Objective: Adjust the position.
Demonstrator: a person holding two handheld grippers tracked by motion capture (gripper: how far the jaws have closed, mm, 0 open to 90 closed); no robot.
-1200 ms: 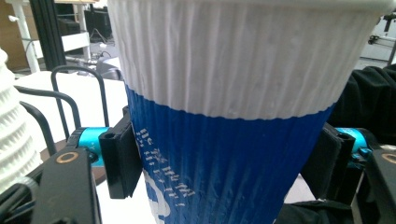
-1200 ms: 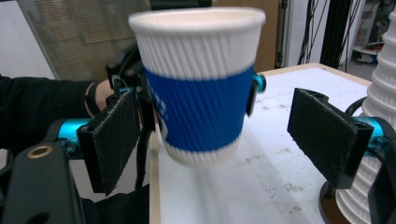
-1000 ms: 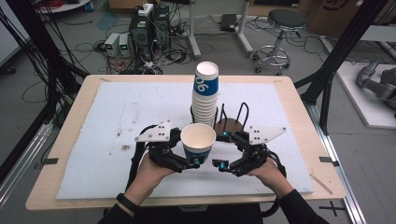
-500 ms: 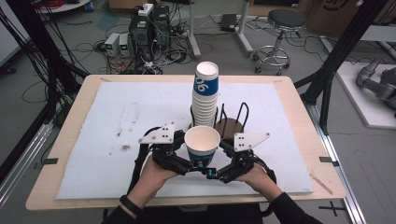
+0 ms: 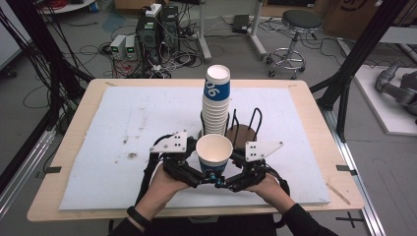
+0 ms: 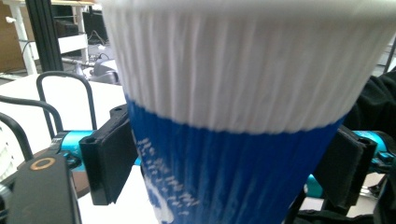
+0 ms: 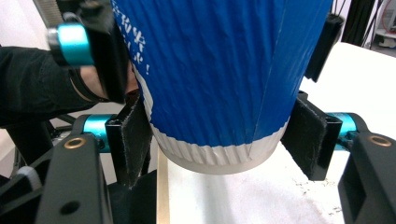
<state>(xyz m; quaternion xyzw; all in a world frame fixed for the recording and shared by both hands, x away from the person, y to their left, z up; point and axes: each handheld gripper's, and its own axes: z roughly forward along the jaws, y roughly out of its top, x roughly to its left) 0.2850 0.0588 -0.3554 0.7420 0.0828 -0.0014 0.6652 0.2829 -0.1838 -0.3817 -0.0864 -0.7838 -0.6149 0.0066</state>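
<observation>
The paper cup [image 5: 214, 153] sits upright betw. my two grippers, held up off the white mat [image 5: 108, 128] near the table's front edge, mouth open to the top; it's ribbed, white at the top w/ a blue band lower down. My right gripper [image 5: 227, 183] has just clamped in on its lower part: in the right gripper view both black pads [image 7: 134, 140] press the cup's blue wall just above the white bottom rim, so that one grips the cup. My left gripper [image 5: 202, 180] has just been easing its jaws apart; the cup is betw. them, but in the high view the tips are tucked under the cup & I can't tell if they touch it. In the left gripper view the pads seen either side of the cup are the other gripper's. Both hands come in from the front edge, grey plates either side of the cup. Just behind the cup stands a black wire rack [image 5: 246, 125] on a brown base, w/ a tall stack of cups [image 5: 216, 101] in its left slot. Beyond the table [image 5: 314, 128]: cables, boxes, a stool [image 5: 296, 29] on the floor.
</observation>
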